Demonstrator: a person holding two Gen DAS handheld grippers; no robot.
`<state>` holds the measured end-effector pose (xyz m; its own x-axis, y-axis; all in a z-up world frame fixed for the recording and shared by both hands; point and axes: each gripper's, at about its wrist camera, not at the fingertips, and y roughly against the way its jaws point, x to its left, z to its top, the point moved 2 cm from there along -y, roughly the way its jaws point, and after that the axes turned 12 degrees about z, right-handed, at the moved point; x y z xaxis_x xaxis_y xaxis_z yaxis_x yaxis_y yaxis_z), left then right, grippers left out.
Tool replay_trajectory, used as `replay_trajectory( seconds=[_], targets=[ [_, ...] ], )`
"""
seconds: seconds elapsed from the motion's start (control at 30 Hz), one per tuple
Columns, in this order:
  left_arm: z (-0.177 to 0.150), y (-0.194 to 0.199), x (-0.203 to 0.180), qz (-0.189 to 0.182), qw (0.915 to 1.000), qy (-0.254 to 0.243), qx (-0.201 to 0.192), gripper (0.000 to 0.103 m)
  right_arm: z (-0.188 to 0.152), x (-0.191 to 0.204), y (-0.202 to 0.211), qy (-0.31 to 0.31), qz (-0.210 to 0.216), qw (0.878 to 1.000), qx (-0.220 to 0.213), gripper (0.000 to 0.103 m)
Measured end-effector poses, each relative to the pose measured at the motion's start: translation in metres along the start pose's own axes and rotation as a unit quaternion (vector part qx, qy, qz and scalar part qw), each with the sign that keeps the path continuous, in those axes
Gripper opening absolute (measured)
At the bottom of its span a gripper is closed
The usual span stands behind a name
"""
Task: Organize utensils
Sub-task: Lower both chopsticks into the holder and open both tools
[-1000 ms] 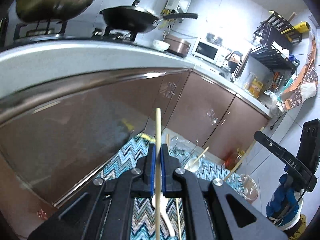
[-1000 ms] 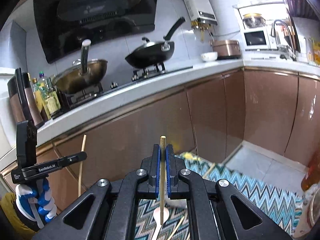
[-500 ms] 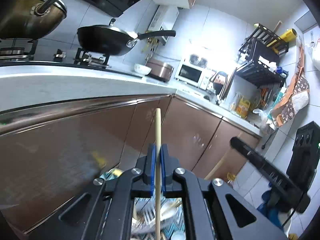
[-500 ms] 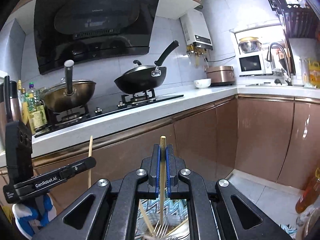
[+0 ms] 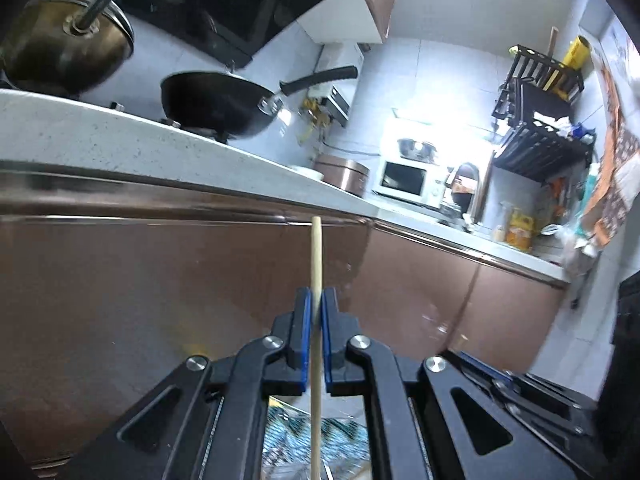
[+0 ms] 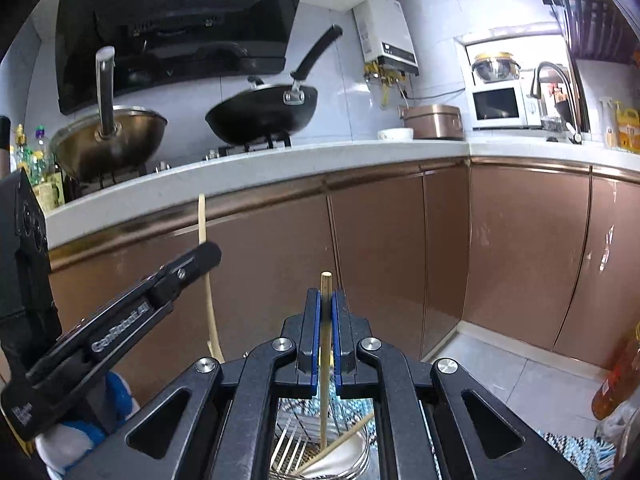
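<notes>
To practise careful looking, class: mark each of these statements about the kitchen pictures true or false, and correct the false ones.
1. Each gripper is shut on a chopstick. True: left gripper on its chopstick, right gripper on its chopstick.
2. The black wok lies on the floor. False: it sits on the stove.
3. A fork is in the holder below the right gripper. True.
4. The microwave is black. False: white.

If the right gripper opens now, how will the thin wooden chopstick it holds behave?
The thin wooden chopstick looks straight and stiff, so it should not bend. Standing upright over the wire utensil holder, it would probably drop in. Being round and smooth, it may slip or tilt against the rim.
</notes>
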<state>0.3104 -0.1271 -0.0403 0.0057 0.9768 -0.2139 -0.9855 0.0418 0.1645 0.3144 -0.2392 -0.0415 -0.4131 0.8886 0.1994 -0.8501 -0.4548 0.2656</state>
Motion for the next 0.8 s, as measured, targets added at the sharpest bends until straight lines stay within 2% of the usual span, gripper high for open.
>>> replay_trajectory(
  seconds=[0.23,0.27,0.3,0.37,0.5,0.7,0.8],
  targets=[
    [-0.036,0.003,0.002,0.033,0.9989,-0.017,-0.029,0.006,-0.030,0.004,-0.004,0.009,0.006,1.000,0.028,0.005],
    [-0.036,0.004,0.002,0.032,0.9989,-0.019,-0.027,0.009,-0.033,0.004,-0.002,0.010,0.006,0.999,0.031,0.005],
    [-0.037,0.007,0.004,0.030,0.9991,-0.020,-0.023,0.016,-0.035,0.005,-0.001,0.010,0.007,0.999,0.033,0.006],
    [-0.033,0.014,0.007,0.025,0.9994,-0.017,-0.018,0.027,-0.038,0.005,0.003,0.005,0.008,0.999,0.033,0.006],
    [-0.022,0.032,0.015,0.024,0.9995,-0.017,-0.007,0.035,-0.037,0.009,0.015,0.001,0.003,0.999,0.037,0.008],
    [0.001,0.074,0.030,0.025,0.9987,-0.042,0.014,0.043,-0.024,0.021,0.044,0.001,-0.007,0.999,0.034,0.012],
    [0.011,0.102,0.040,0.020,0.9982,-0.049,0.029,0.043,-0.017,0.031,0.067,0.001,-0.012,1.000,0.028,0.013]
  ],
)
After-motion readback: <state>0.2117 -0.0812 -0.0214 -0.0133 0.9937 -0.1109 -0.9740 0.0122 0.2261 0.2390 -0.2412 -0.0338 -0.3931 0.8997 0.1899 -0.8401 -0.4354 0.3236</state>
